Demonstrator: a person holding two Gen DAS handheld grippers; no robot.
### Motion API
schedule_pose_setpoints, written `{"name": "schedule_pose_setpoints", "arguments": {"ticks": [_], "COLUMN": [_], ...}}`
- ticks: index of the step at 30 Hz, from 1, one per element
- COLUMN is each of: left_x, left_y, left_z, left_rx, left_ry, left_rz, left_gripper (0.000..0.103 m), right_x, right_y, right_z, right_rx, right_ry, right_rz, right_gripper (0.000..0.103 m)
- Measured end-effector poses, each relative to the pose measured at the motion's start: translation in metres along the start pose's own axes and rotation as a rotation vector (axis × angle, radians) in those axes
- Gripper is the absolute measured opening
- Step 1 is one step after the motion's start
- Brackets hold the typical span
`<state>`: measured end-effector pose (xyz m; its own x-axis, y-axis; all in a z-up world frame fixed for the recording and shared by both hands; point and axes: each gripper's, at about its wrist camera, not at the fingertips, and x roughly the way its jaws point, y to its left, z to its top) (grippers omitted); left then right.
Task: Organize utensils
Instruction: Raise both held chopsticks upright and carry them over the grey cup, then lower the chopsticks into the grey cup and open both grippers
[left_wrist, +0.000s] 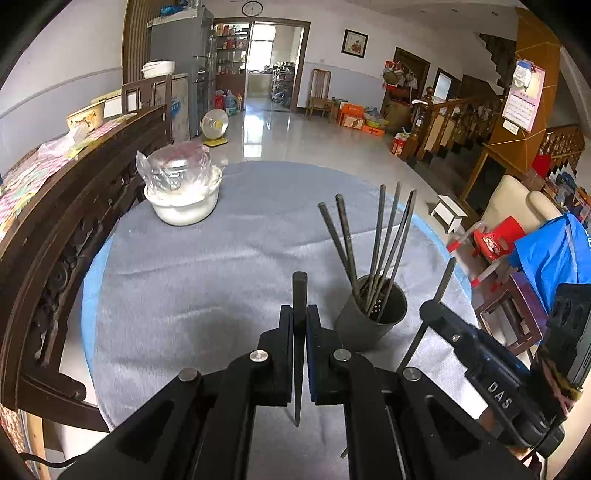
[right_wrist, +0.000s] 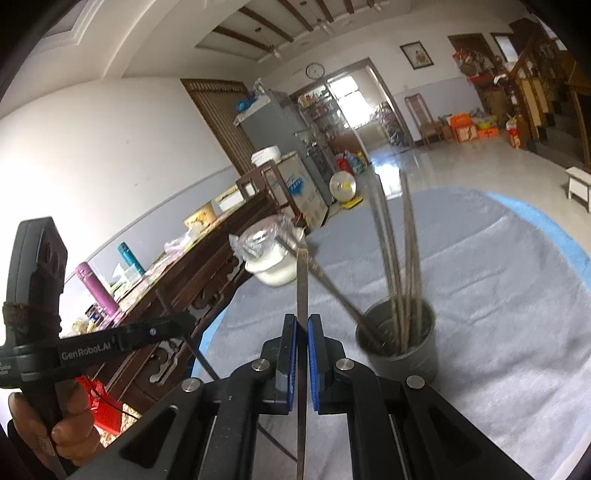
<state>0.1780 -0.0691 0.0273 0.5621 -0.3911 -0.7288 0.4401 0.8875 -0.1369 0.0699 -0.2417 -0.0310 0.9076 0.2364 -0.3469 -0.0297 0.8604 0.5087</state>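
Grey-clothed round table (left_wrist: 192, 258): holder cup (left_wrist: 373, 317) lies ahead-right of left gripper (left_wrist: 300, 317) and ahead-right of right gripper (right_wrist: 302, 328), each pinching one chopstick (left_wrist: 299, 295) (right_wrist: 302, 280) near-upright, blunt end up; right gripper looks nearer.

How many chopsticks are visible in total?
7: five stand in the grey cup, one in the left hand-held gripper, one in the right hand-held gripper. More may be hidden.
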Motion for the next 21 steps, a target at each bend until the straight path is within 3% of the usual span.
{"name": "schedule_pose_setpoints", "arguments": {"ticks": [21], "left_x": [-0.039], "left_y": [-0.03], "left_z": [0.05], "left_rx": [0.076], "left_ry": [-0.121], "left_rz": [-0.036], "left_gripper": [0.007], "right_x": [-0.04], "right_y": [0.003], "right_z": [0.069], "right_rx": [-0.077], "right_ry": [-0.168], "right_rz": [-0.075], "right_gripper": [0.007]}}
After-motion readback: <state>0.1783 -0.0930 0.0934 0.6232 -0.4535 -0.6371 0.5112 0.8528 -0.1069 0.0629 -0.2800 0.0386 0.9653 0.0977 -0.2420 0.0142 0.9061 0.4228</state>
